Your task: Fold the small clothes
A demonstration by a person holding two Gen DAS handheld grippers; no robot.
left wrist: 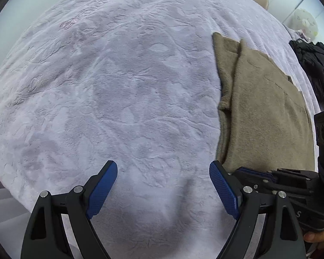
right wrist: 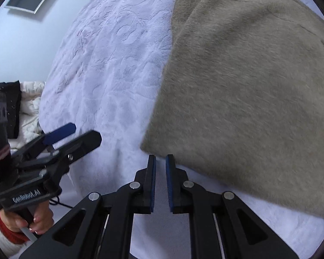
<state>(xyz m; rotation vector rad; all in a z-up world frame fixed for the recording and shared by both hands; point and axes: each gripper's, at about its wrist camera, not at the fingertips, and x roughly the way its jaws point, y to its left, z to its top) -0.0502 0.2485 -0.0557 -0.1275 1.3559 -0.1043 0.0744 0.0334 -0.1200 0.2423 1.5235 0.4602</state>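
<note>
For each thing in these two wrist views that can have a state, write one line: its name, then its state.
Left gripper: open, fingers wide apart, nothing between them.
Right gripper: nearly shut, a narrow gap, nothing held, at the garment's near corner.
Brown garment: folded, lying flat on the bedspread, a layer showing along its left edge.
Bedspread: spread out, lightly creased.
Dark clothes: heaped, unfolded.
</note>
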